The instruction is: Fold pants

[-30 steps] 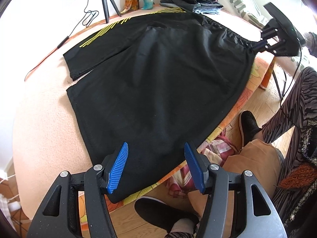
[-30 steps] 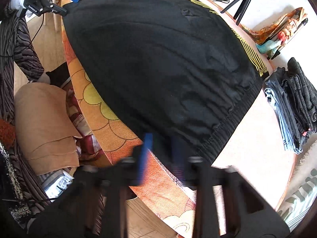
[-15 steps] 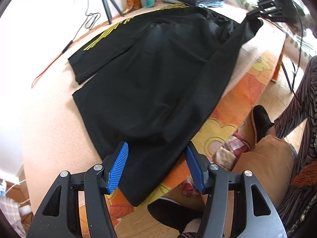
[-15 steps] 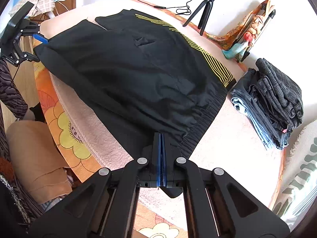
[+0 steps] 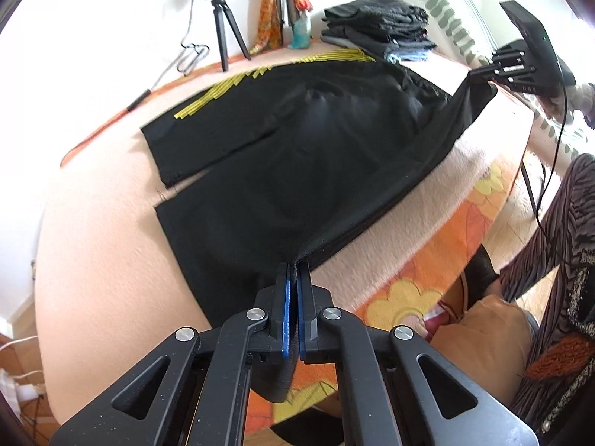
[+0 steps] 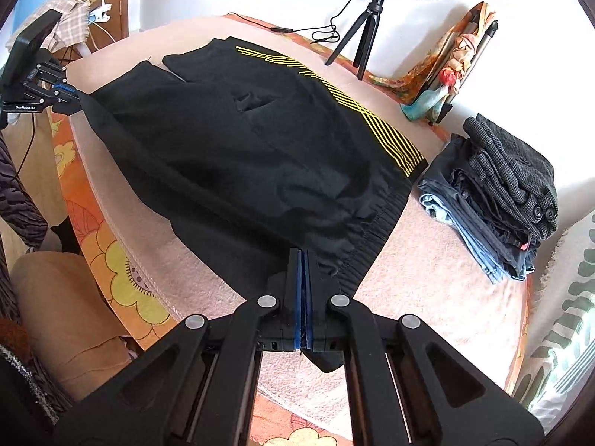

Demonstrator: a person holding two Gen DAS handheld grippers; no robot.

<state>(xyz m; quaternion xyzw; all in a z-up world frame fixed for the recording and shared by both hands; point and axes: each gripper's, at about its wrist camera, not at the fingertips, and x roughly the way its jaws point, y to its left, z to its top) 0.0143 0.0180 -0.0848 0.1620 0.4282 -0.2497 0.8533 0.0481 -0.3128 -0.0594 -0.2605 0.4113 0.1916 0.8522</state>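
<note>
Left gripper [image 5: 292, 273] clenched on black shorts [image 5: 297, 148] hem corner; pinched fabric hidden between blue pads. Right gripper [image 6: 302, 260] clenched on ribbed waistband. Shorts span frame centre on fuzzy pink blanket [image 6: 427, 297]; yellow stripes upper edge.

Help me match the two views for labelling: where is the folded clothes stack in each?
Left wrist: clothes stack at top, right of centre, beyond the pants.
Right wrist: clothes stack at right edge, mid-height, beside the pants' waistband.
Shared landmark: tripod by the wall.
</note>
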